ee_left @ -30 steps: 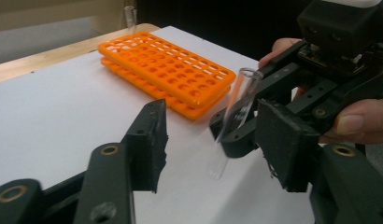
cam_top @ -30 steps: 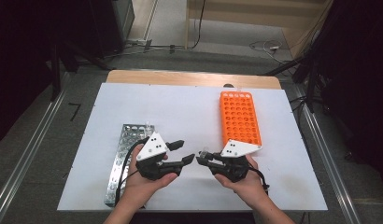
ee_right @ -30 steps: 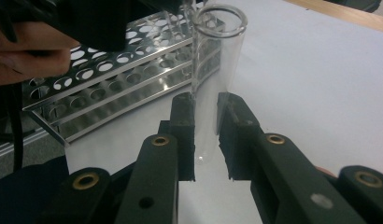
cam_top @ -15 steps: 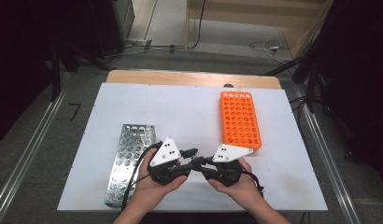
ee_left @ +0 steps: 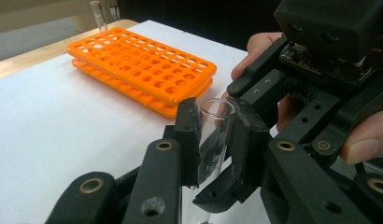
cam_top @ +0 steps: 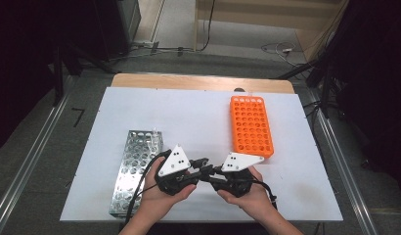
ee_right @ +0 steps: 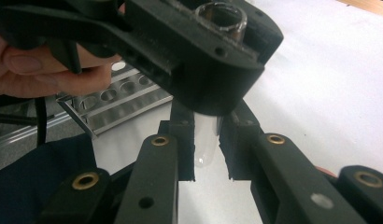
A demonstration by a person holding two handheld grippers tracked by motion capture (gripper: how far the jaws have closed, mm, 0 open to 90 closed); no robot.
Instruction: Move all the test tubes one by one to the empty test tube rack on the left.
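Note:
A clear test tube (ee_left: 216,140) stands upright between the pads of my left gripper (ee_left: 213,119), which is shut on it near its open mouth. My right gripper (ee_right: 207,158) meets it from the opposite side, its pads closed against the tube's rounded lower end (ee_right: 206,144). In the high view both grippers touch tip to tip at the table's front middle, the left gripper (cam_top: 202,165) and the right gripper (cam_top: 211,172) each held in a hand. An orange tube rack (cam_top: 251,125) lies at the right, a metal rack (cam_top: 135,166) at the left.
A single tube (ee_left: 98,11) stands at the far end of the orange rack (ee_left: 143,70). The metal rack (ee_right: 115,102) lies just behind the left hand. The white table sheet (cam_top: 189,117) stretches between the racks. Metal rails run along both sides.
Both grippers have closed in on each other toward the front middle. The left gripper came right, away from the metal rack, and the jaws now meet around the tube.

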